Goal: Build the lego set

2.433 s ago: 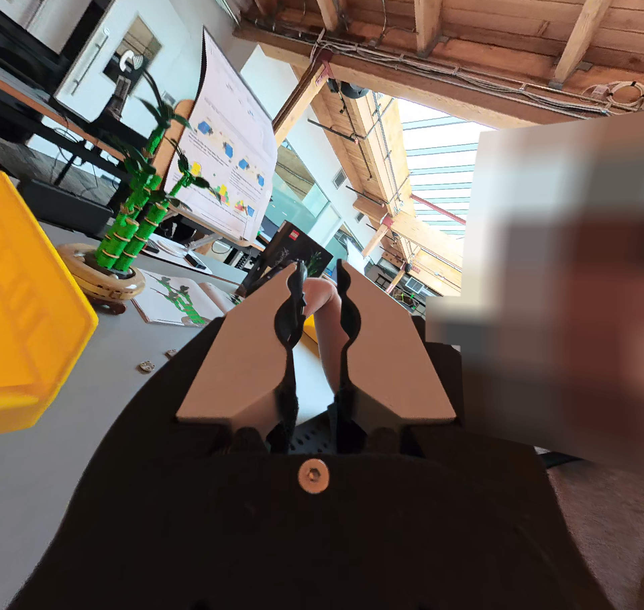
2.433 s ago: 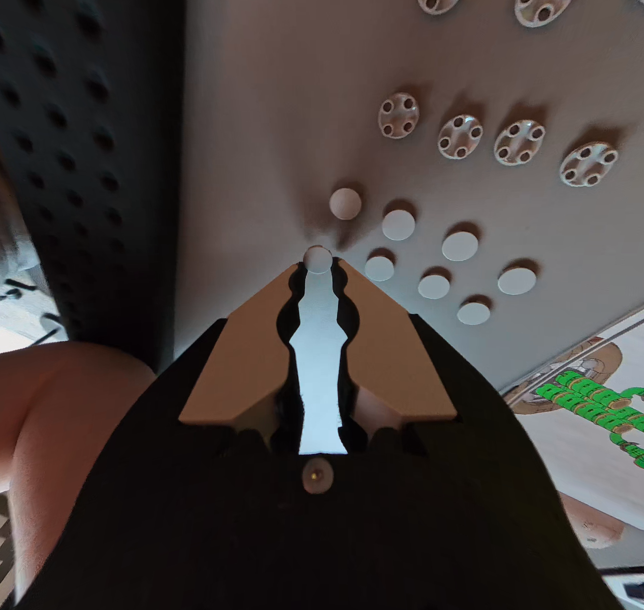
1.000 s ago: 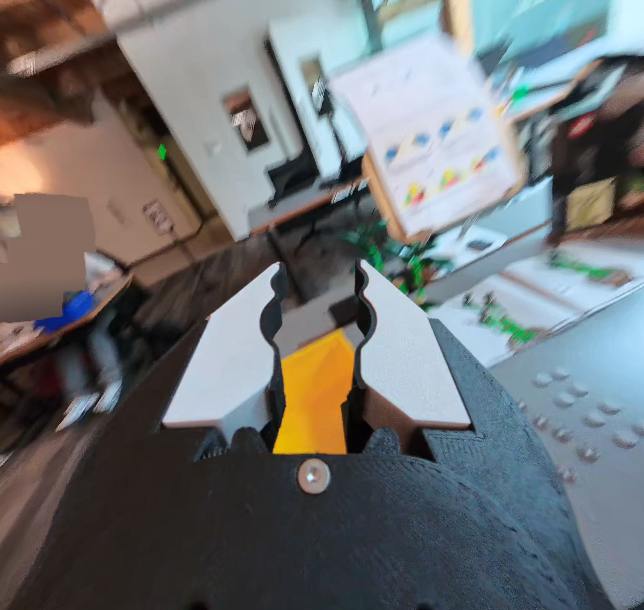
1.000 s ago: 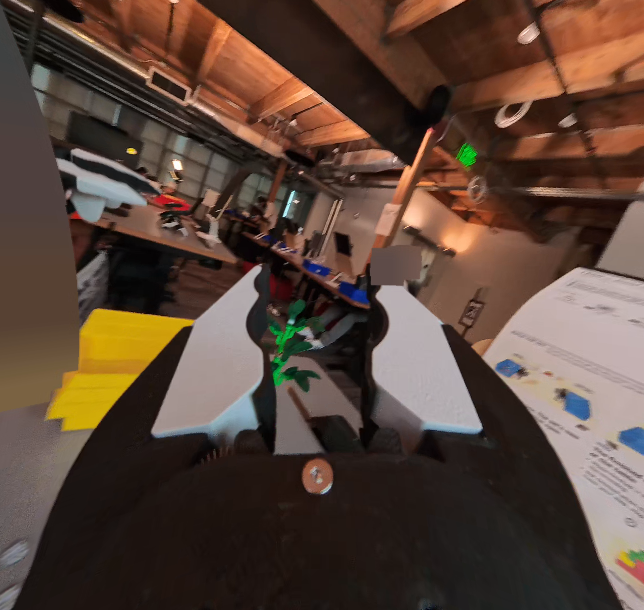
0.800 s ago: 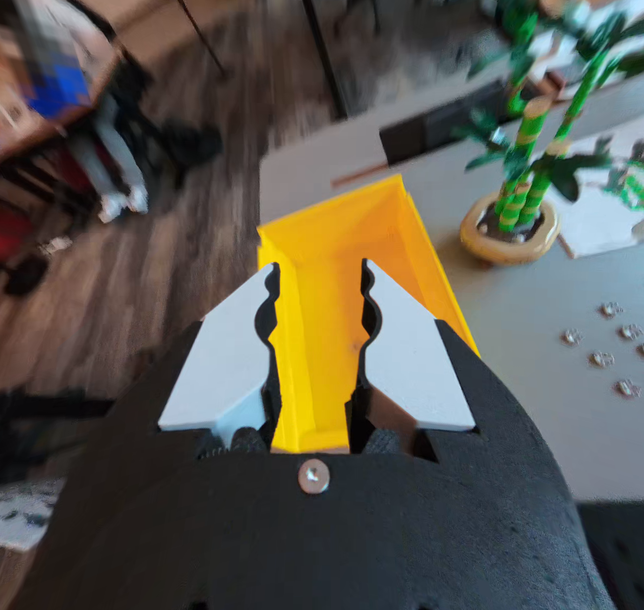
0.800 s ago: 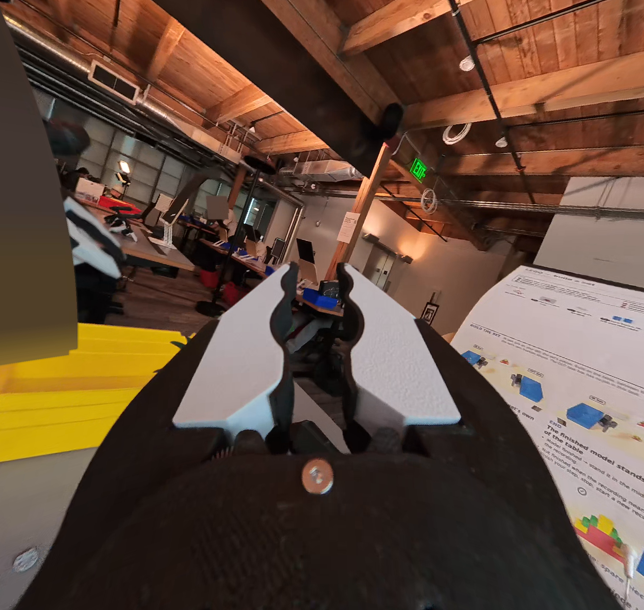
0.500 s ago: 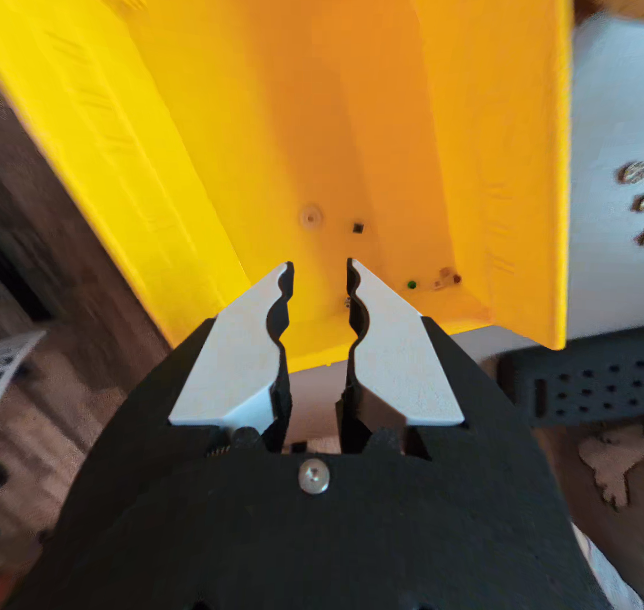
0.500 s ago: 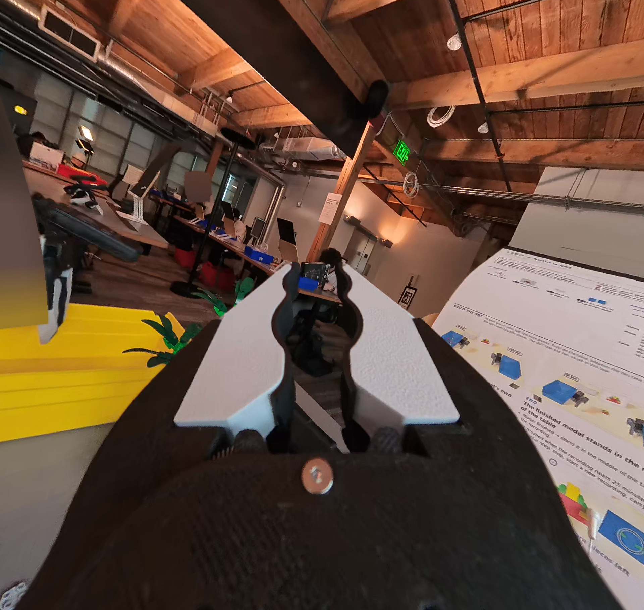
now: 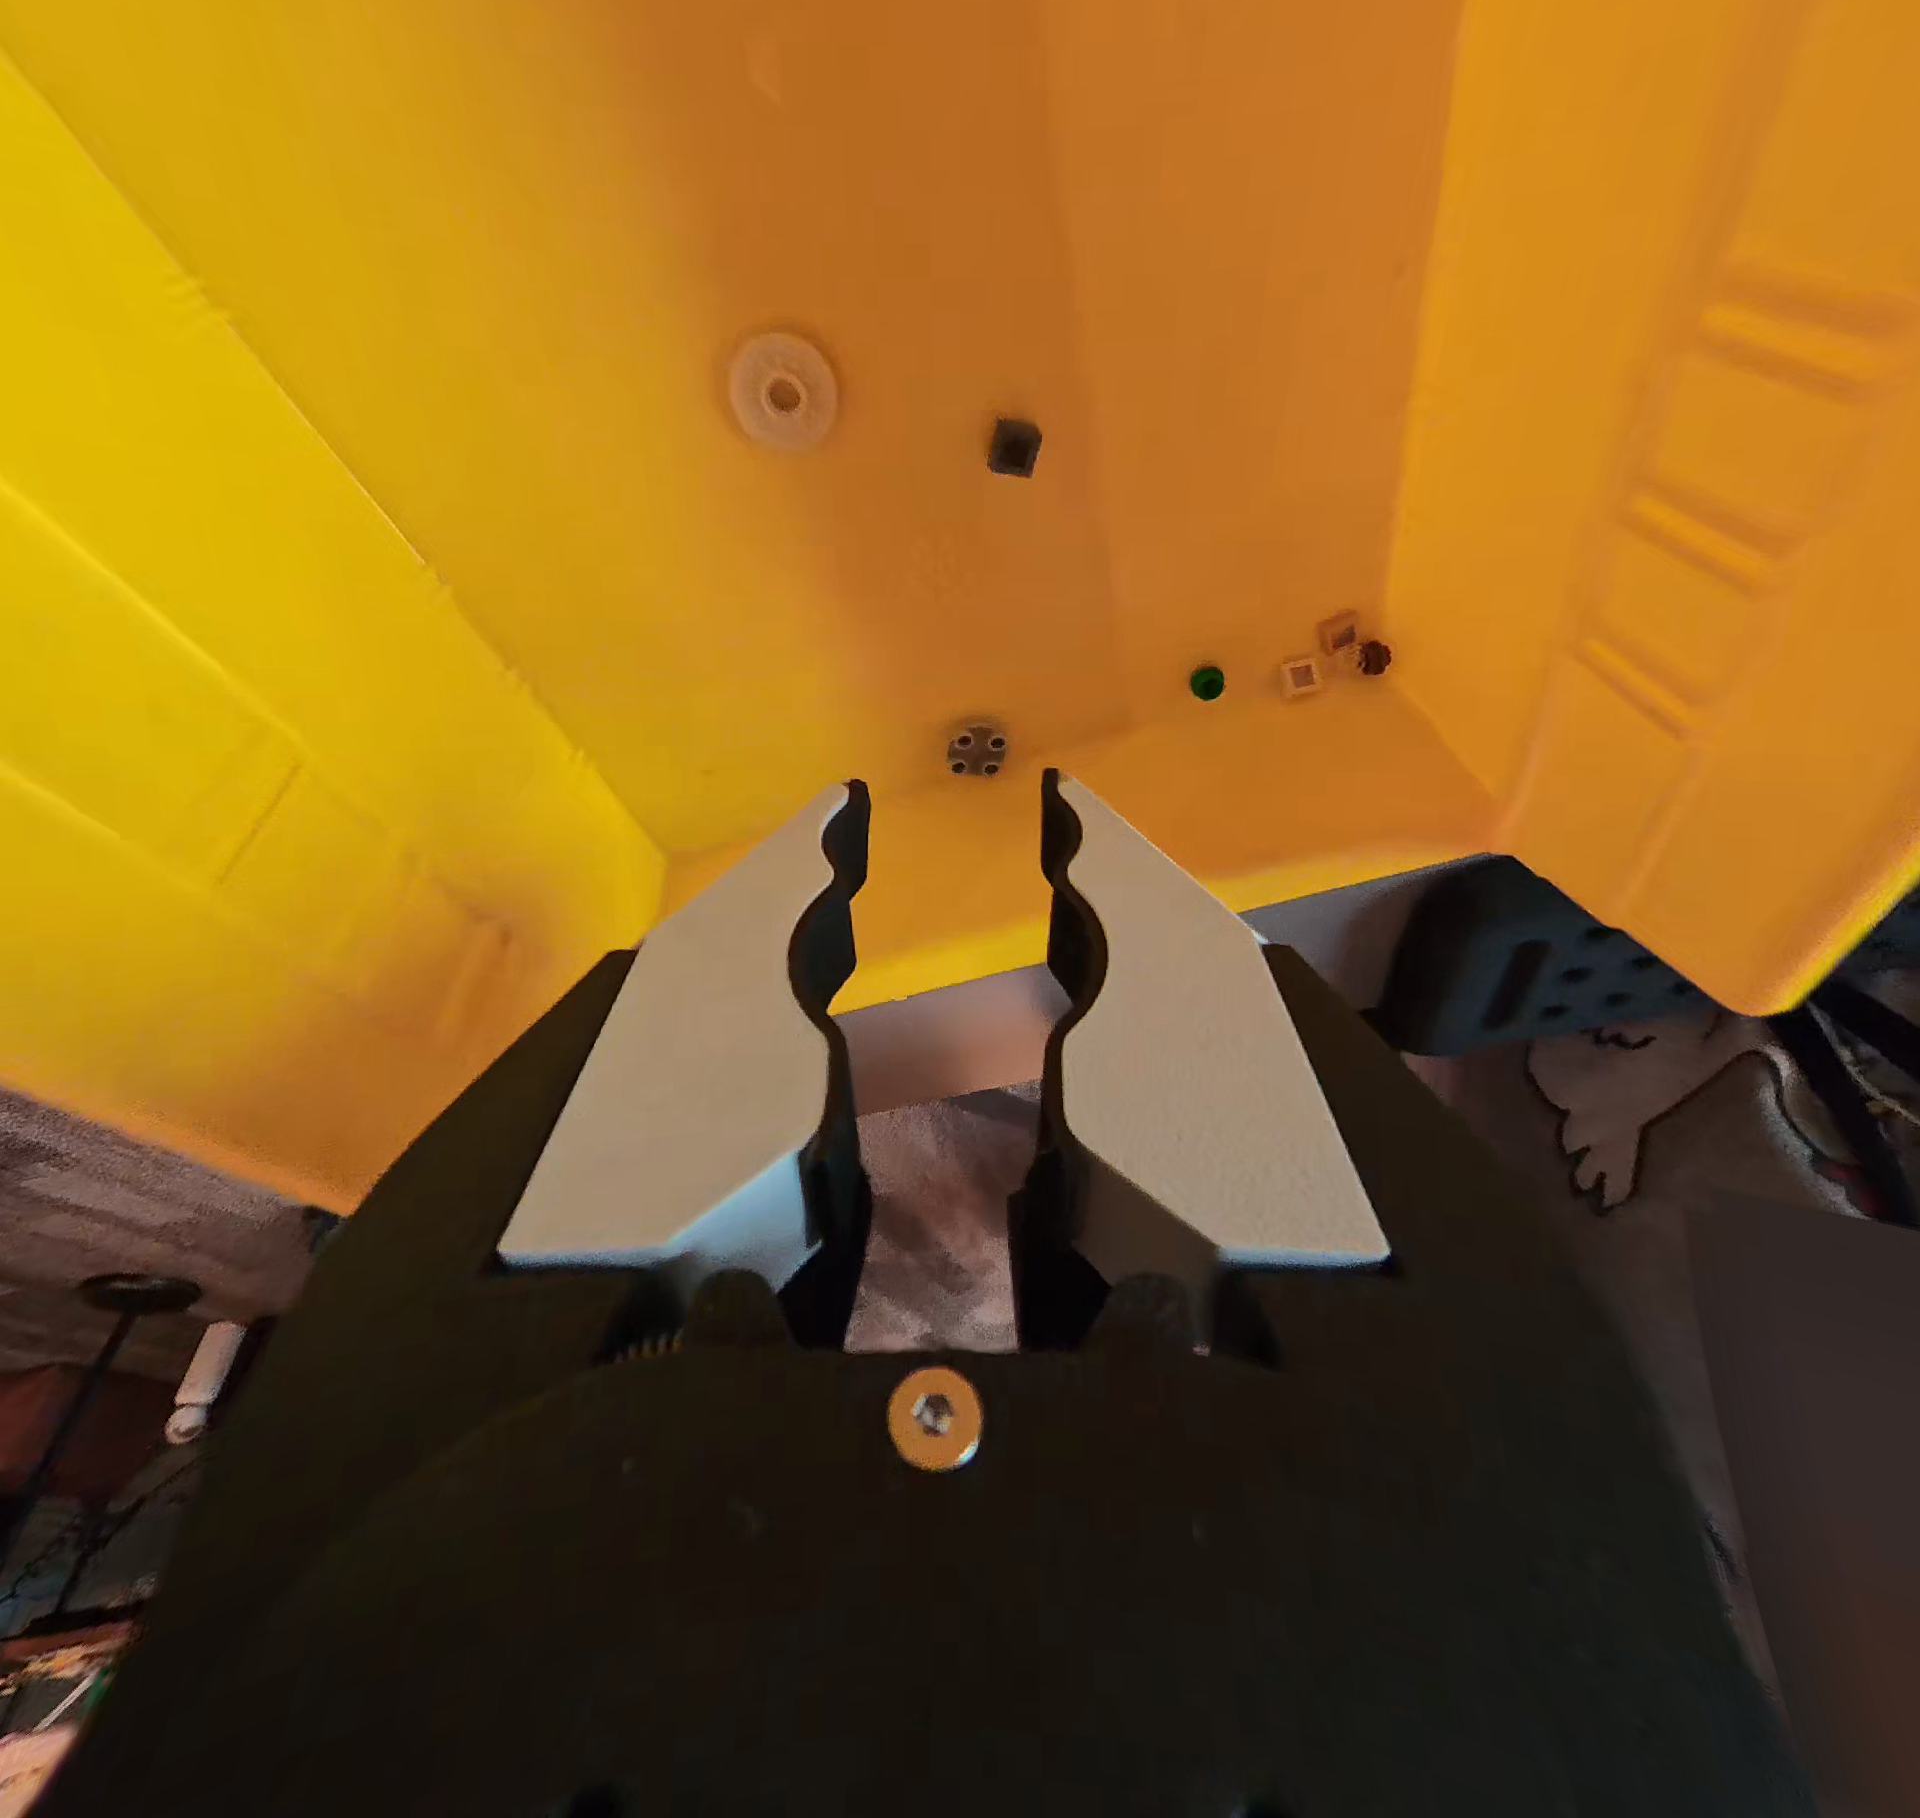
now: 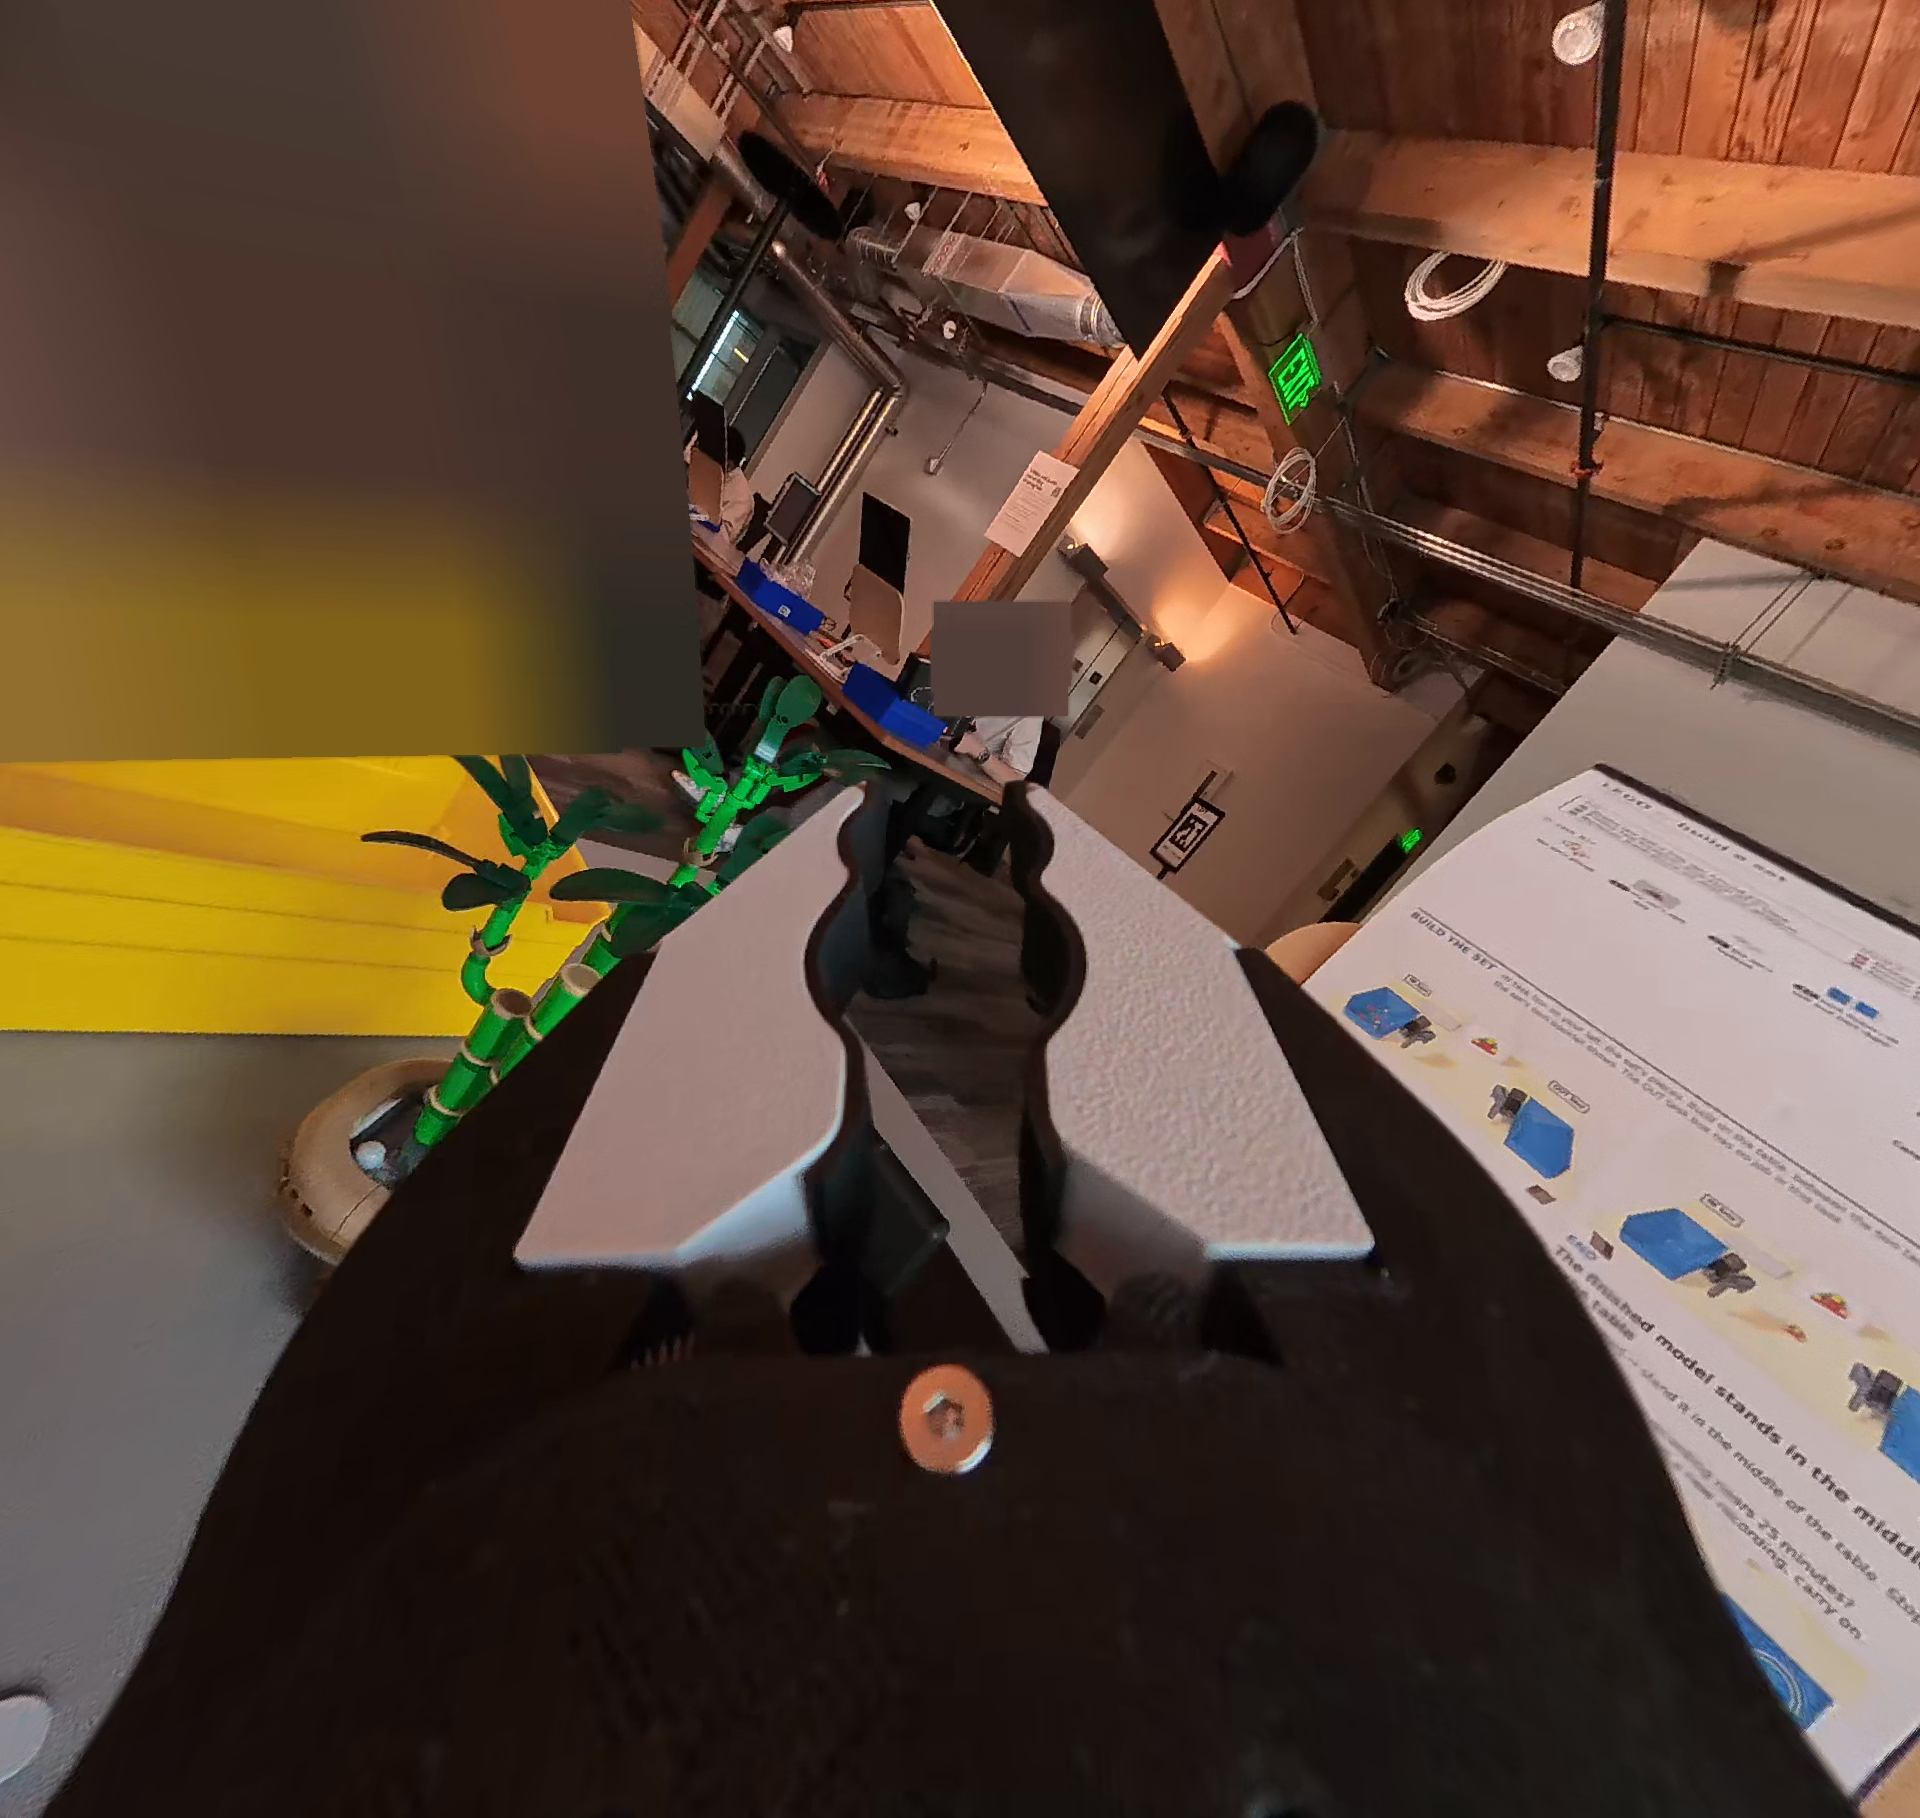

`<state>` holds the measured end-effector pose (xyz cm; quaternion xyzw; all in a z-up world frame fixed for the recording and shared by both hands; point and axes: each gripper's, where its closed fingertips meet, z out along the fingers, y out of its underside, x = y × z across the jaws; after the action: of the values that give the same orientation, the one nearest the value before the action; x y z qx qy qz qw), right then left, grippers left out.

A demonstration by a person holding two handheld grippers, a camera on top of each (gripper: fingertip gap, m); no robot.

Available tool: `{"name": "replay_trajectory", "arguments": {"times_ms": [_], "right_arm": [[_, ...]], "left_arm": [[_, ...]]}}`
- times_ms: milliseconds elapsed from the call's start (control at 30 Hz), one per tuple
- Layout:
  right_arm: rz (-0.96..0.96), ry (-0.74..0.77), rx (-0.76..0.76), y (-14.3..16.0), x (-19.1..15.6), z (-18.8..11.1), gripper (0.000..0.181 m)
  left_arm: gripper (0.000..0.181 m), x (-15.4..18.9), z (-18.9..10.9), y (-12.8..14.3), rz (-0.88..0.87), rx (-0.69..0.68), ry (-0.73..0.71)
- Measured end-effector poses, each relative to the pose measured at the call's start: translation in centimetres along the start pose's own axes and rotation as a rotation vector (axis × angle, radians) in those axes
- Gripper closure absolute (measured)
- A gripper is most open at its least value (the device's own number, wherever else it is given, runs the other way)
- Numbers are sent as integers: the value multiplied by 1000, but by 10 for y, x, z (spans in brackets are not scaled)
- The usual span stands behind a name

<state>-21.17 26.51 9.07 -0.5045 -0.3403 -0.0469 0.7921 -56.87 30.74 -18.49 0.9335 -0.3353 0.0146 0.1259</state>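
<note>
In the left wrist view my left gripper (image 9: 951,781) is open and empty, its tips over the near inner edge of a yellow bin (image 9: 416,418). On the bin floor, just beyond the tips, lies a small grey round piece with holes (image 9: 977,748). Farther in lie a black square piece (image 9: 1014,445), a green stud (image 9: 1205,681), two tan square pieces (image 9: 1301,675) and a dark brown stud (image 9: 1374,656). In the right wrist view my right gripper (image 10: 940,800) is open and empty, raised above the table. The green lego bamboo plant (image 10: 520,968) in its tan pot (image 10: 332,1176) stands left of it.
A large instruction sheet (image 10: 1662,1093) stands at the right in the right wrist view. The yellow bin (image 10: 208,906) is behind the plant. A black perforated block (image 9: 1538,979) lies by the bin's right corner. The grey table (image 10: 156,1353) is at lower left. Some 45 cm of space lies between my two pairs of fingers. The black square piece (image 9: 1014,445) is about 6 cm from my left fingertips and 45 cm from my right.
My left gripper swung from facing the room down into the yellow bin and moved closer to its floor. My right gripper lifted off the table's round pieces, narrowed its opening and turned slightly.
</note>
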Motion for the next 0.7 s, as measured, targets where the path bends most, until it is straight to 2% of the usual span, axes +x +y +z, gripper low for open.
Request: {"name": "replay_trajectory", "arguments": {"times_ms": [233, 700], "right_arm": [[-41, 30, 4, 7, 5, -2, 159], [-78, 67, 10, 4, 15, -8, 159]], "left_arm": [[148, 2, 23, 9, -52, -161, 67], [150, -2, 38, 11, -89, -267, 68]]}}
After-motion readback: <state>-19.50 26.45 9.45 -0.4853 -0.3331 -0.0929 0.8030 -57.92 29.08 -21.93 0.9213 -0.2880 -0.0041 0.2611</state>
